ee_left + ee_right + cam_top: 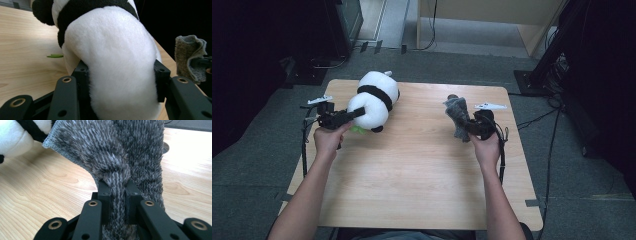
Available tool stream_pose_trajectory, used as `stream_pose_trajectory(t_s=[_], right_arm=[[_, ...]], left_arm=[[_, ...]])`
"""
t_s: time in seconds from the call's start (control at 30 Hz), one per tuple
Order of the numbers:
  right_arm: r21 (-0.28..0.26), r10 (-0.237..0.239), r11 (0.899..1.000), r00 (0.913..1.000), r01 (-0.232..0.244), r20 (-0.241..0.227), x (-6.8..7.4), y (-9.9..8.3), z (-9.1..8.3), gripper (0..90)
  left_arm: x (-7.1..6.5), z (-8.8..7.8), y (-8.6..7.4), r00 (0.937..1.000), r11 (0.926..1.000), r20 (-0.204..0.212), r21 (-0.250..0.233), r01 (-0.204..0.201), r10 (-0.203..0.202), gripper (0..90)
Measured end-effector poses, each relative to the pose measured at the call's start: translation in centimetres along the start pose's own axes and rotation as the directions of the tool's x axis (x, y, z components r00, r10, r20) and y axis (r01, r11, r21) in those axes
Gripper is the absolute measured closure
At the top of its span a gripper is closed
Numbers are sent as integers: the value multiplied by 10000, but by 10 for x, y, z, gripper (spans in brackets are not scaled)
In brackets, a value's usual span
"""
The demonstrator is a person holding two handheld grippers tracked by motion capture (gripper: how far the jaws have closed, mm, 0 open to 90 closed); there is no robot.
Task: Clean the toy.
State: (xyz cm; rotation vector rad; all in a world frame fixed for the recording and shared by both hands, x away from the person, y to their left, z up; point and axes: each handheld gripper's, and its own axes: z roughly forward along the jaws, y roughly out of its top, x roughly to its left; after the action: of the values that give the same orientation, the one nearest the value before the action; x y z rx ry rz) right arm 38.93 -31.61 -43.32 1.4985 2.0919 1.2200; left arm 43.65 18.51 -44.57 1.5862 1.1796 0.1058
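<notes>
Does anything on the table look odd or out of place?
Nothing is damaged or spilled. The panda lies tipped over, squeezed by the left tool, and the grey cloth is bunched in the right tool.

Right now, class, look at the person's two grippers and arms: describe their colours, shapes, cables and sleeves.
Both the left gripper and the right gripper are black, each with two blocky jaws on flat links set with brass-ringed holes, seen in the gripper views. A pale grey three-cornered plate tops each. A black cable trails from each toward the person. The forearms are bare, with no sleeves in the high view.
</notes>
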Motion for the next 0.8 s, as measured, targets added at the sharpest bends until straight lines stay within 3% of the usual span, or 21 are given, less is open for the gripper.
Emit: stream_pose_trajectory(t_s=[0.13,0.2,0.37,0.5,0.6,0.8], right_arm=[[395,133,9991,9999,-132,-5,-11,-4,1,796],[624,157,9979,9997,-170,204,-16,-7,5,797],[786,195,9966,9974,-250,692,-32,-17,11,796],[973,484,9936,9949,-570,881,-44,-25,17,787],[1100,478,9921,9932,-595,1060,-50,-29,22,774],[1329,613,9881,9907,-774,1213,-56,-35,31,762]], left_arm=[[9,2,-5,9995,9999,-302,122,54,-51,481],[12,5,-7,9988,9993,-474,358,146,-129,479],[22,4,-9,9977,9987,-489,196,471,-460,469],[32,7,-13,9955,9973,-951,725,75,-6,425],[38,7,-14,9953,9971,-936,681,325,-261,403],[40,8,-16,9939,9977,-1091,671,-99,172,338]])
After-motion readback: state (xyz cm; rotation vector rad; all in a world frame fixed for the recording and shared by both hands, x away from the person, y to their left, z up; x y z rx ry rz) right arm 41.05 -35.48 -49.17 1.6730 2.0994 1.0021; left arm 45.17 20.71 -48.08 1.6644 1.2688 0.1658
